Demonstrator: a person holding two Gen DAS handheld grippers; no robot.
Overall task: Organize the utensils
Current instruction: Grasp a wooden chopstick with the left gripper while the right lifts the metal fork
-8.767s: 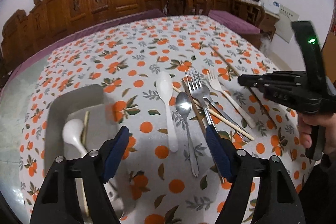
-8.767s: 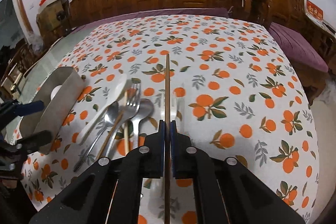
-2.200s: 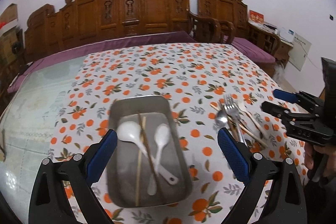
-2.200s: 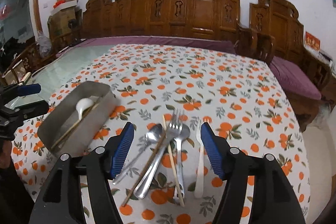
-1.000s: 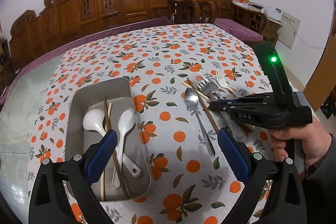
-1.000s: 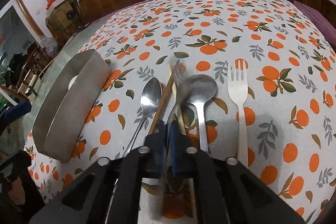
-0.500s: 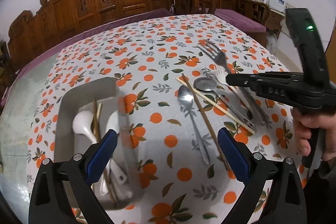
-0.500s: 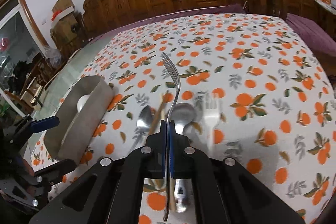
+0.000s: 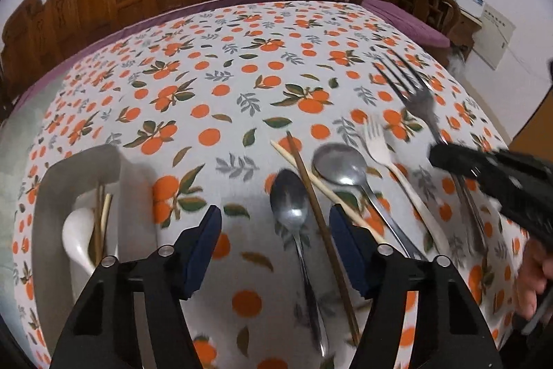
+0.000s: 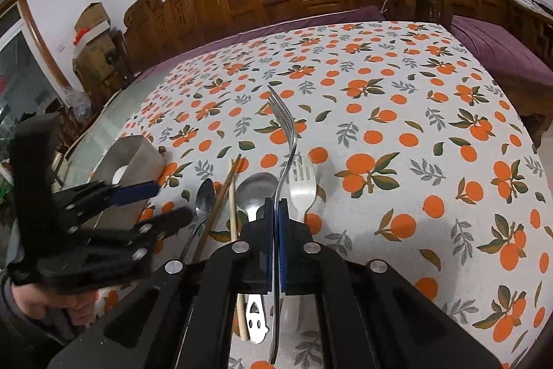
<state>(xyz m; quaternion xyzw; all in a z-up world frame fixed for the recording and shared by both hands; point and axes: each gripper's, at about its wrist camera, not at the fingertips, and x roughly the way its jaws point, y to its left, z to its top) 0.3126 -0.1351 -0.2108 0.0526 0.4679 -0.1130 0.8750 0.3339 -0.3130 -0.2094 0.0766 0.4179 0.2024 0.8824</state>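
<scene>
**Fork lifted, left jaws narrowing**

Left gripper [image 9: 273, 244]: jaws, just closing, stand apart over a spoon [image 9: 290, 206] and chopstick [image 9: 319, 213], nothing gripped; earlier it hung over the tray [image 9: 52, 196]. Right gripper [image 10: 274, 213]: clamped on the fork [image 10: 283, 120], now raised off the table [image 10: 414, 127].

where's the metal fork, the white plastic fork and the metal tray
metal fork [image 10: 280, 118], right wrist view, on the tines above the shut gripper.
white plastic fork [image 10: 303, 187], right wrist view, on its head, flat on the cloth.
metal tray [image 9: 52, 196], left wrist view, on its near wall.
</scene>
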